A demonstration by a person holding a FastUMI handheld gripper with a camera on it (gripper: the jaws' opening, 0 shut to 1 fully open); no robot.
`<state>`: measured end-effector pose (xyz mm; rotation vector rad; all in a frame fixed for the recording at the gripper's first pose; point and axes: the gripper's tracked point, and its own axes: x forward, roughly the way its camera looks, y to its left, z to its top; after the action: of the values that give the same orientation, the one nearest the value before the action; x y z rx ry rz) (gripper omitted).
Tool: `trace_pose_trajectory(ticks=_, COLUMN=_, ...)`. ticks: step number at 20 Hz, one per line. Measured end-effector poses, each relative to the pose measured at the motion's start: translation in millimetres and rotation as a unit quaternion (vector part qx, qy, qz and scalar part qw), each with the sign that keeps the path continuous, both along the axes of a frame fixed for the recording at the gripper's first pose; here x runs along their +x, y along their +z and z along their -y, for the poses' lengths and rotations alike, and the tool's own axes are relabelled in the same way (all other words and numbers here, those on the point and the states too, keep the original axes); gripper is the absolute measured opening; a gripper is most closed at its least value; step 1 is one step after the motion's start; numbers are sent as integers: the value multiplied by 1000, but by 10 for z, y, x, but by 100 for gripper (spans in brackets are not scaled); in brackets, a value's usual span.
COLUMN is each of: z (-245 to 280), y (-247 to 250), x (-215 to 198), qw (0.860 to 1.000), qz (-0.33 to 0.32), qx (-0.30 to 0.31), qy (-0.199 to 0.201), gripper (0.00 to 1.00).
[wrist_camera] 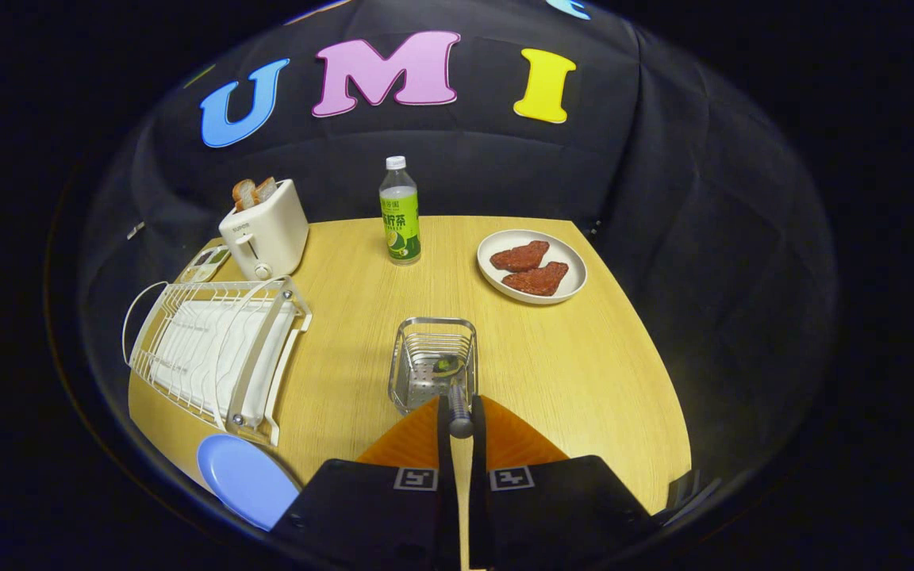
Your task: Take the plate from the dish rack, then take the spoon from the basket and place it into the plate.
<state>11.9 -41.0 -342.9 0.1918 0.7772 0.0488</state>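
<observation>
My gripper is shut on the metal handle of the spoon, held just ahead of the fingertips. The spoon's bowl points down over the inside of the small wire basket, which stands on the wooden table right beyond the fingers. Whether the spoon still touches the basket I cannot tell. The blue plate lies flat on the table near the front edge, left of my fingers, beside the near corner of the white dish rack. No dishes stand in the rack.
A white toaster with bread slices stands behind the rack. A green-labelled bottle stands at the back centre. A white plate with two reddish pieces of food sits at the back right. Bare table lies right of the basket.
</observation>
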Motion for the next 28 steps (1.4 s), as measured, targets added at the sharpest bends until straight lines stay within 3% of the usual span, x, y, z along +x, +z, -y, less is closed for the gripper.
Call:
trace_pose_trajectory(ticks=18, z=212, y=918, x=-108, qw=996, qz=76, qx=-45, qy=-27, gripper=9)
trace_pose_trajectory(ticks=22, z=143, y=1326, x=-277, qw=994, qz=101, qx=-20, qy=-32, gripper=9)
trace_pose_trajectory(ticks=28, z=-564, y=1478, x=-864, qw=995, qz=84, qx=48, qy=36, gripper=9)
